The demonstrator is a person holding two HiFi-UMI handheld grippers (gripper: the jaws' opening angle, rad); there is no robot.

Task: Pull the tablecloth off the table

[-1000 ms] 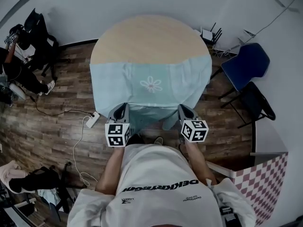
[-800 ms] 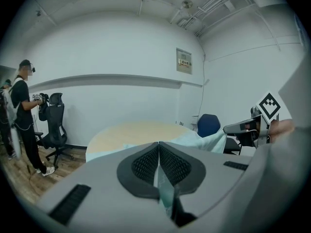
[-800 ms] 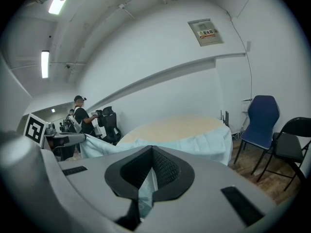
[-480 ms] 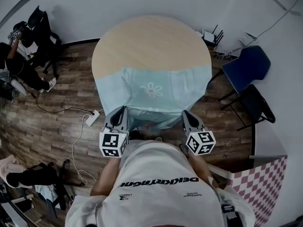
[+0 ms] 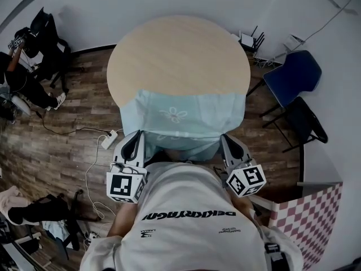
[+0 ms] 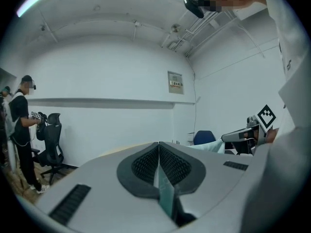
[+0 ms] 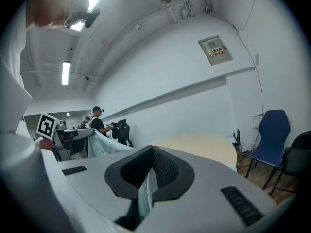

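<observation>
Fabric is pinched in both grippers, close in against the person's torso (image 5: 186, 208). The left gripper (image 5: 137, 140) has its fingers (image 6: 142, 163) pressed together on a thin fold of the pale blue tablecloth (image 5: 192, 103), which shows edge-on as a strip between the ribbed pads. The right gripper (image 5: 227, 141) has its fingers (image 7: 167, 171) closed the same way on another fold. The two grips sit at the near hem, one toward each near corner and roughly level with each other, so neither hand is nearer to the work.

From the fingers the cloth runs straight away from the person, up over the near rim of the round counter (image 5: 177, 49) and onto its top. There it covers only the near part, with the flower print (image 5: 174, 115) about in the middle. Its far edge lies across the counter from side to side, about parallel to the line between the two grippers. Beyond that edge the wooden top is bare to the far rim.

The cloth left on the counter therefore lies directly ahead of both grips. The pull that would clear it looks to be straight back toward the body, with both hands drawing evenly. An uneven draw would likely skew the far edge.
</observation>
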